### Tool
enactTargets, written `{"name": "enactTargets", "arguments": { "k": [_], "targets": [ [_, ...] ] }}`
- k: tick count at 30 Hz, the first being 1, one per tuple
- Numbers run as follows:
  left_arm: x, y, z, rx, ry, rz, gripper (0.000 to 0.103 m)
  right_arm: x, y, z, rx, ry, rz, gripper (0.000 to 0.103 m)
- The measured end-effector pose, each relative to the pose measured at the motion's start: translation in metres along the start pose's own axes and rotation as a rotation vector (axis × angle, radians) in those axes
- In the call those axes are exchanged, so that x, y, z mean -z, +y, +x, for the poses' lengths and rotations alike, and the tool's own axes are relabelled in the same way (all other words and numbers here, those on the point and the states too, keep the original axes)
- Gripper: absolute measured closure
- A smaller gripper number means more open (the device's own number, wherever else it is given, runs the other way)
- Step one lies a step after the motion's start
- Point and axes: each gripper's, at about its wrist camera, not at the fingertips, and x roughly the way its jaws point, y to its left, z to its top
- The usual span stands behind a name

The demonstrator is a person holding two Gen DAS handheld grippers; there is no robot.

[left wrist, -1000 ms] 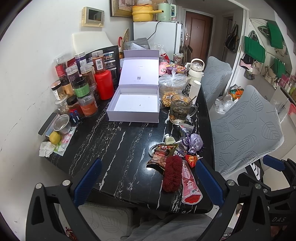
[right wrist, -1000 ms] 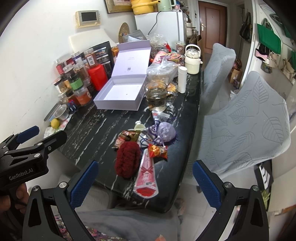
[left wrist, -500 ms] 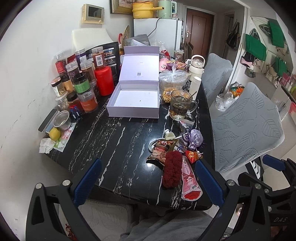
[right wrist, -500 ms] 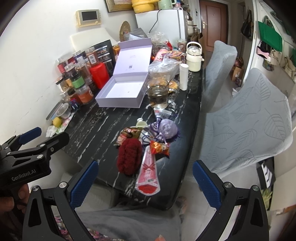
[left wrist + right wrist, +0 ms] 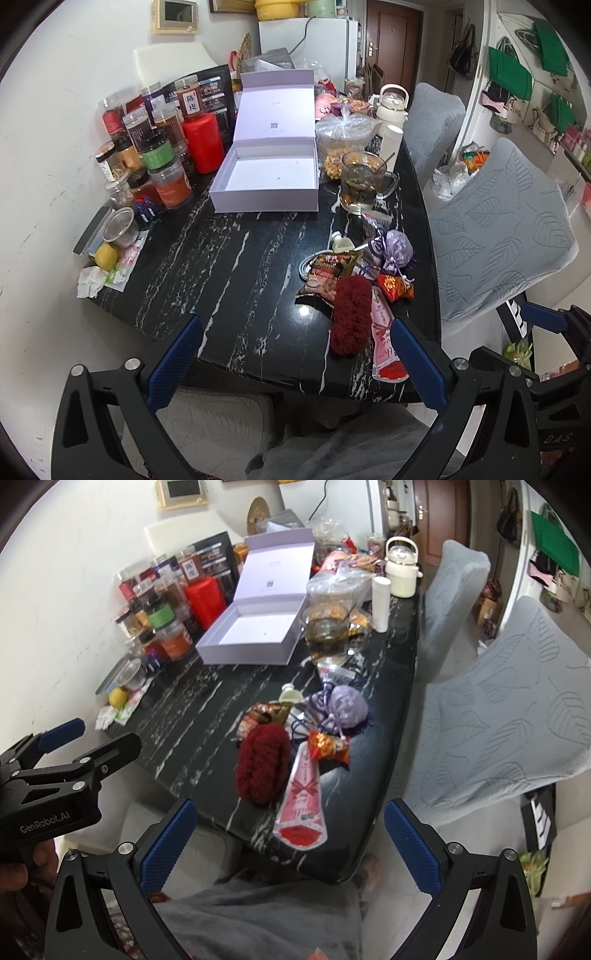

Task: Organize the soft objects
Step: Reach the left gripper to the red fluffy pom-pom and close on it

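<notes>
Where legible, "GenRobot.AI" on left hand-held gripper (image 5: 70, 746).

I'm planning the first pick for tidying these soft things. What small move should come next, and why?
Probably ease the right gripper forward and down toward the red fuzzy item. Both grippers are open and empty, that item lies nearest the table edge, and the open lilac box holds nothing.

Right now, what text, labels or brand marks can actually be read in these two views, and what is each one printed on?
"GenRobot.AI": on the body of the left tool, seen in the right wrist view.
"DAS": partly visible, on the right tool at the edge of the left wrist view.
"陈皮": on the white label of a jar.
Snack packets, pink pouch, box lid and other jars: print too small or blurred to read.
</notes>
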Motion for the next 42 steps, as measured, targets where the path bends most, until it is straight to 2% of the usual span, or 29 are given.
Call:
{"name": "enactTargets", "arguments": {
  "k": [10,17,23,30,32,34,38,40,42],
  "targets": [
    [0.005,-0.014,0.039,0.066,0.043,0.045,0.0,0.021,-0.017,0.033,0.005,0.065,0.021,0.0],
    [0.012,-0.038,0.078,0.136,0.065,0.14,0.0,0.032,-0.041,0.062,0.04,0.095,0.047,0.0],
    [0.017,-0.051,0.119,0.155,0.102,0.155,0.0,0.041,-0.059,0.085,0.057,0.124,0.056,0.0],
    [0.017,-0.059,0.155,0.147,0.097,0.156,0.002,0.044,-0.073,0.109,0.08,0.123,0.071,0.0],
    [0.017,-0.058,0.162,0.152,0.104,0.133,0.009,0.043,-0.075,0.115,0.079,0.121,0.077,0.0],
    [0.019,-0.058,0.171,0.146,0.129,0.12,0.024,0.043,-0.076,0.119,0.073,0.118,0.081,0.0],
    [0.027,-0.053,0.186,0.157,0.188,0.067,0.042,0.041,-0.077,0.128,0.07,0.113,0.072,0.0],
    [0.03,-0.049,0.186,0.167,0.191,0.047,0.061,0.042,-0.077,0.133,0.064,0.114,0.075,0.0],
    [0.032,-0.047,0.183,0.187,0.181,0.043,0.068,0.042,-0.077,0.137,0.06,0.11,0.079,0.0]
  ]
}}
